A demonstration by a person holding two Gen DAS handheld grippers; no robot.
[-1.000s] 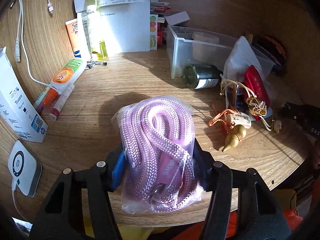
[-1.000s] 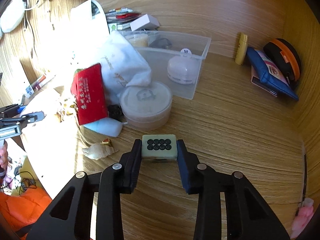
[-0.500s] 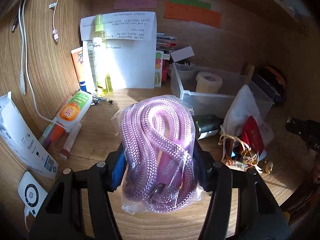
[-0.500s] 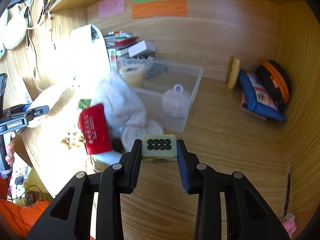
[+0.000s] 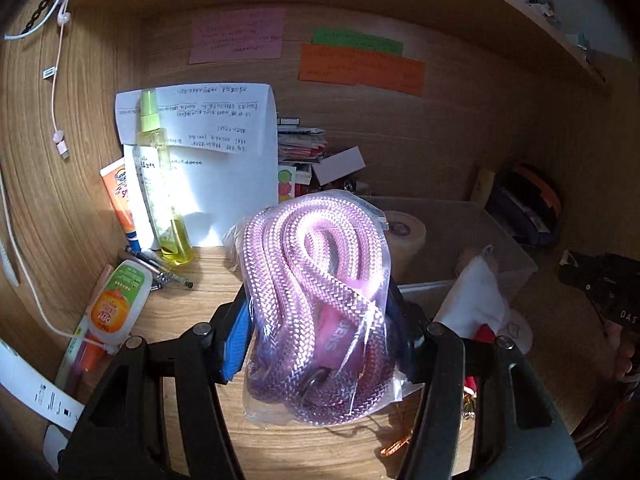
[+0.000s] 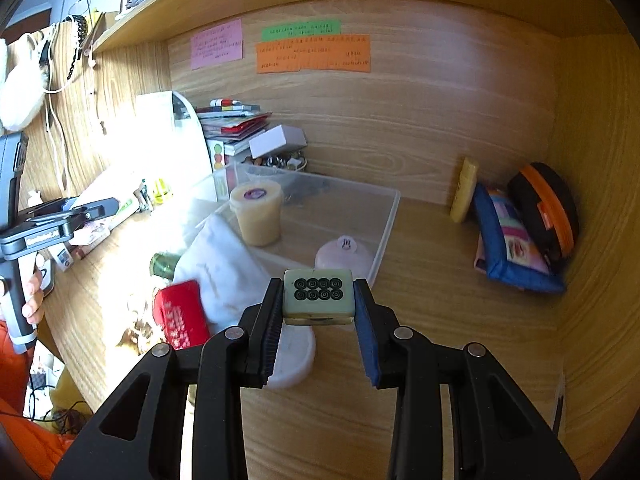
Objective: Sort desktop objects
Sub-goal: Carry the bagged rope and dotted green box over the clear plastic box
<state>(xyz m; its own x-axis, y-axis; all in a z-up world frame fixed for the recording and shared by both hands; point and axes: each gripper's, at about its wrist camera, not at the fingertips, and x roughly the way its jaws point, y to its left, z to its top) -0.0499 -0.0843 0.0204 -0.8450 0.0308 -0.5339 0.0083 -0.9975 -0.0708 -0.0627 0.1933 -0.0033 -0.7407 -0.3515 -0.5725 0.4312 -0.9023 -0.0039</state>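
Both feeds are fisheye: I see the wooden back panel (image 6: pixel 400 128) bow and the corners go black. Left wrist view is dim overall, the upper wall in brown shadow. Hard sunlight enters from the left, lighting the white paper (image 5: pixel 224 168) and the spray bottle (image 5: pixel 160 184), which throws a shadow on the sheet. Glare glints off the plastic bag of pink rope (image 5: pixel 316 312). Right wrist view is brighter and warmer; the white sheet (image 6: pixel 168 148) at left is blown out. The red pouch (image 6: pixel 180 316) looks motion-smeared.
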